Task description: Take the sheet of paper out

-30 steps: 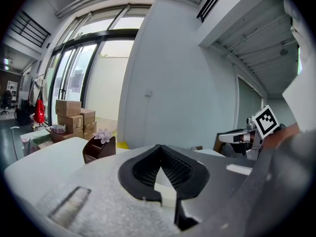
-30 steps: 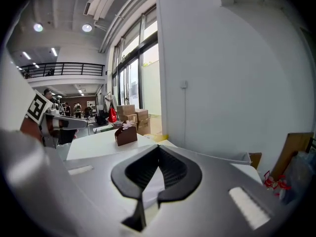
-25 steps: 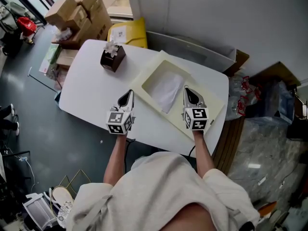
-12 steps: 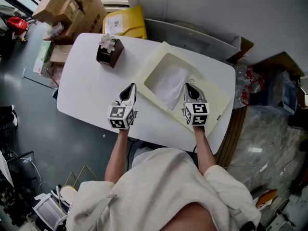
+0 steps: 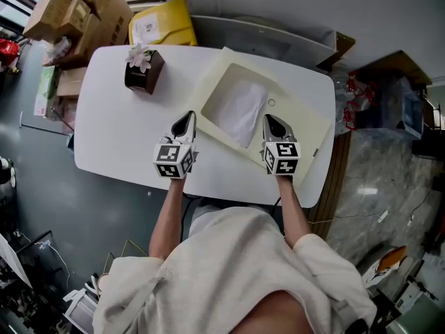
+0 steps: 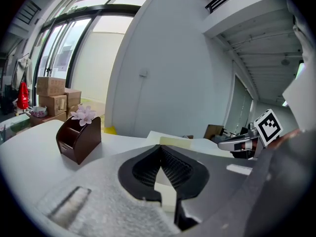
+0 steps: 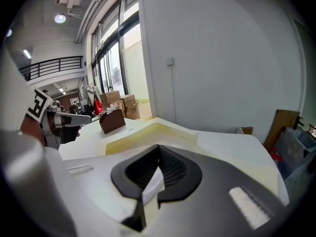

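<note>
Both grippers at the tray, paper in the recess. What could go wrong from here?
1. The left gripper and right gripper are both shut and empty. Going in like that would likely shove or crumple the sheet of paper, not pinch it.
2. The paper lies flat in the recess of the tray, so a jaw may hit the wall or fail to get under an edge.
3. The tray looks unfixed, with a corner near the edge of the table. A push could slide it.

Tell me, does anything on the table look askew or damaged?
The cream tray lies at an angle to the table edges, and the paper sheet inside its recess sits crooked. Nothing looks spilled or broken.
</note>
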### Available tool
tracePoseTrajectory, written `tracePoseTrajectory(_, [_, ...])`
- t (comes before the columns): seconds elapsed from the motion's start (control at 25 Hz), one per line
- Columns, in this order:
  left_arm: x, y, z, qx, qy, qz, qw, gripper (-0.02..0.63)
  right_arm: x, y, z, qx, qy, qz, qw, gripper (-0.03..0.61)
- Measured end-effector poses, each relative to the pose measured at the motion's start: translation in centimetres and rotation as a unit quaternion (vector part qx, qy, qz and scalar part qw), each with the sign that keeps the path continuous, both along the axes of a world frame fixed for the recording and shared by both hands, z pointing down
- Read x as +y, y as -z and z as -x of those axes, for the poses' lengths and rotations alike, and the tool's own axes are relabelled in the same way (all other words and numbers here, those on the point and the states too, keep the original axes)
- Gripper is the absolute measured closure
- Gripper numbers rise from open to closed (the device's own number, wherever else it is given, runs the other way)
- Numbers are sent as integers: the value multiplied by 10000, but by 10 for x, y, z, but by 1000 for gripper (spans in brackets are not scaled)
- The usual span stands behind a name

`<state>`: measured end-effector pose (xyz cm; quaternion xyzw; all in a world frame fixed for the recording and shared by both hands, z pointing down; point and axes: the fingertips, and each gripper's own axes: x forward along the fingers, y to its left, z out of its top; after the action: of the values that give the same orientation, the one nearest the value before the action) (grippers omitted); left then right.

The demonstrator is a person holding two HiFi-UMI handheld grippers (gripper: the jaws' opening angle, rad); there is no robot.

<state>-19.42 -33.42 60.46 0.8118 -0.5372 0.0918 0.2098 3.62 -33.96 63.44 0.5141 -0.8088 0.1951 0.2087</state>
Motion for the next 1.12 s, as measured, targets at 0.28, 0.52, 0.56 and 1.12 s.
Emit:
tracePoseTrajectory(0.28, [-6,-8,-25,20,-335,78,9994,615,11,-18,-18,13,-264,245,9994,578])
tracePoseTrajectory(0.52, [-6,-16,-37,21,-493,150,9987,615,14,-34,-19,3,-275,433,9987,569])
tracePoseTrajectory(0.56, [-6,-17,-38,25,-499,157,9986,615,15,-36,-18,-42,-235,465,9986,526])
tracePoseTrajectory(1.12, [-5,-19,-37,30,-420,185,9989,615,11,-77,2,-204,65,975,9950,254])
